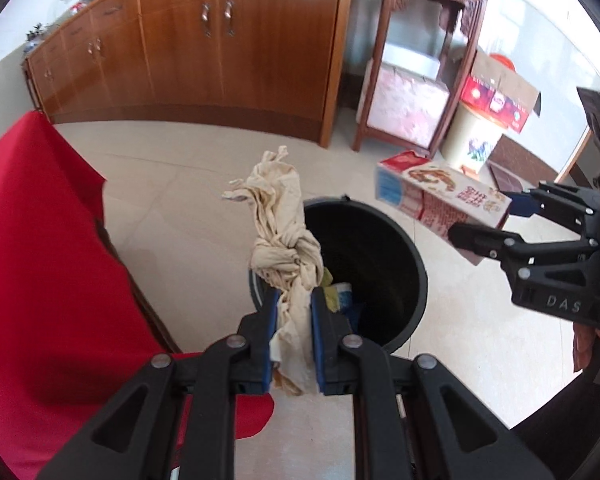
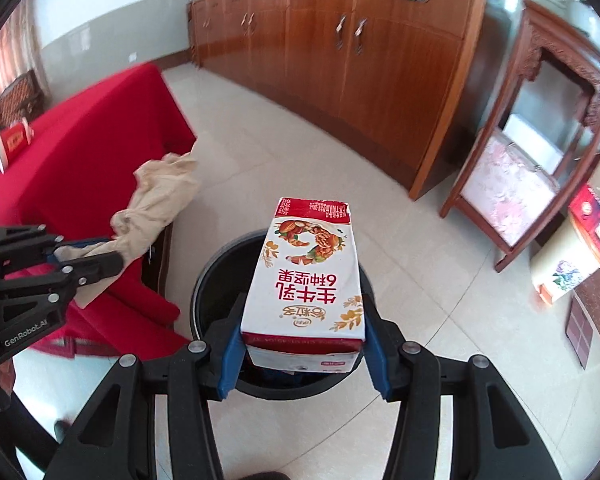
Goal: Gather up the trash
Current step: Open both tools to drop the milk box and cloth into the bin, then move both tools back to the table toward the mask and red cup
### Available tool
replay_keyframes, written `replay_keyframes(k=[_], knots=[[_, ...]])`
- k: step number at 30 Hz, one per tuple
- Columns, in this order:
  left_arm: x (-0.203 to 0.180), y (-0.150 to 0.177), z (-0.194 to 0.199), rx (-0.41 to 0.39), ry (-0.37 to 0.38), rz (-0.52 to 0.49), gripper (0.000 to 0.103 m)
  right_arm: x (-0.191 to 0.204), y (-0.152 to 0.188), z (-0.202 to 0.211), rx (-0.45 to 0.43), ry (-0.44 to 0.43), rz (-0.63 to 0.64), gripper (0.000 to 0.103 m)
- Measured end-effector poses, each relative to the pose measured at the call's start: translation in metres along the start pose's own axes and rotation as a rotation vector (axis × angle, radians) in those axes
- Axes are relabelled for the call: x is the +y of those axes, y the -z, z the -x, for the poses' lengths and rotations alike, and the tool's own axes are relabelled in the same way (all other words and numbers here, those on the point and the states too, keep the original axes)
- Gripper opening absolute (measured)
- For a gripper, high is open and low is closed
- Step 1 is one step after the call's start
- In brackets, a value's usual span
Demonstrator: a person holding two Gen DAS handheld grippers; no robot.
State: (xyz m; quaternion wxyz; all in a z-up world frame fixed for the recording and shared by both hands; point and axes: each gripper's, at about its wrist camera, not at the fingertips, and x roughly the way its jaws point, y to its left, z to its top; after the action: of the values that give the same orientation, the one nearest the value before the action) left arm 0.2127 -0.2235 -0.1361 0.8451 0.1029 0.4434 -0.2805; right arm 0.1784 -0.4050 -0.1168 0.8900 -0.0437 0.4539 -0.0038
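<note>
My left gripper (image 1: 294, 320) is shut on a crumpled beige paper wad (image 1: 284, 220), which sticks up above the near-left rim of a black trash bin (image 1: 380, 264). Some scraps lie inside the bin. My right gripper (image 2: 302, 340) is shut on a white and red milk carton (image 2: 308, 276), held over the same bin (image 2: 212, 276). The left wrist view shows the carton (image 1: 440, 196) hanging above the bin's far right rim in the right gripper (image 1: 488, 224). The right wrist view shows the left gripper (image 2: 104, 256) with the wad (image 2: 160, 200) at the left.
A table under a red cloth (image 1: 40, 240) stands left of the bin. A long wooden cabinet (image 1: 220, 48) runs along the back wall, with a dark wooden stand (image 1: 416, 64) and cardboard boxes (image 1: 496, 96) to its right. Tiled floor (image 1: 480, 340) surrounds the bin.
</note>
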Motion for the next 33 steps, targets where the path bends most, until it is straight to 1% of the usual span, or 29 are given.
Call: replay_keyframes(k=[3,5,7,8,9,10,11,12,13,14,15,17,18,21,30,31,33], knots=[[-0.003,-0.001,-0.021,0.047,0.030,-0.020,0.017,-0.006,0.004,-0.023,0.044,-0.024,0.023,0.054],[-0.002,-0.001,-0.033,0.071,0.053,-0.016,0.018,-0.008,0.007,-0.039,0.074,-0.042,0.046,0.054],[-0.005,-0.001,-0.050,0.120,0.083,-0.034,0.024,-0.011,0.009,-0.054,0.106,-0.063,0.064,0.055],[-0.006,0.000,-0.058,0.146,0.097,-0.039,0.036,-0.012,0.011,-0.062,0.130,-0.076,0.072,0.056],[-0.007,0.002,-0.065,0.173,0.091,-0.040,0.062,-0.014,0.014,-0.080,0.187,-0.084,0.083,0.060],[-0.006,0.004,-0.070,0.182,0.057,-0.035,0.072,-0.017,0.017,-0.093,0.221,-0.064,0.088,0.079],[-0.005,0.005,-0.069,0.164,0.035,-0.034,0.078,-0.021,0.019,-0.101,0.231,-0.038,0.088,0.090],[-0.003,0.006,-0.067,0.158,0.024,-0.029,0.082,-0.030,0.022,-0.110,0.255,-0.021,0.061,0.097],[-0.001,0.007,-0.066,0.160,0.018,-0.020,0.086,-0.040,0.023,-0.115,0.278,-0.026,0.017,0.097],[0.001,0.008,-0.062,0.156,0.004,0.000,0.096,-0.047,0.023,-0.115,0.277,-0.015,-0.010,0.097],[0.003,0.007,-0.060,0.146,-0.008,0.008,0.099,-0.054,0.023,-0.114,0.268,0.010,-0.028,0.103],[0.002,0.006,-0.055,0.129,-0.028,0.014,0.099,-0.063,0.022,-0.112,0.261,0.041,-0.065,0.103],[0.001,0.006,-0.052,0.127,-0.032,0.013,0.099,-0.070,0.021,-0.109,0.257,0.045,-0.104,0.103],[0.001,0.004,-0.046,0.115,-0.046,0.010,0.099,-0.077,0.021,-0.105,0.253,0.056,-0.163,0.103],[-0.001,-0.003,-0.021,0.069,-0.069,-0.014,0.100,-0.056,0.013,-0.075,0.178,0.100,-0.152,0.103],[-0.002,-0.004,-0.019,0.063,-0.078,-0.018,0.100,-0.056,0.013,-0.072,0.170,0.102,-0.152,0.103],[-0.004,-0.004,-0.008,0.040,-0.122,-0.036,0.100,-0.054,0.011,-0.064,0.150,0.092,-0.164,0.103]])
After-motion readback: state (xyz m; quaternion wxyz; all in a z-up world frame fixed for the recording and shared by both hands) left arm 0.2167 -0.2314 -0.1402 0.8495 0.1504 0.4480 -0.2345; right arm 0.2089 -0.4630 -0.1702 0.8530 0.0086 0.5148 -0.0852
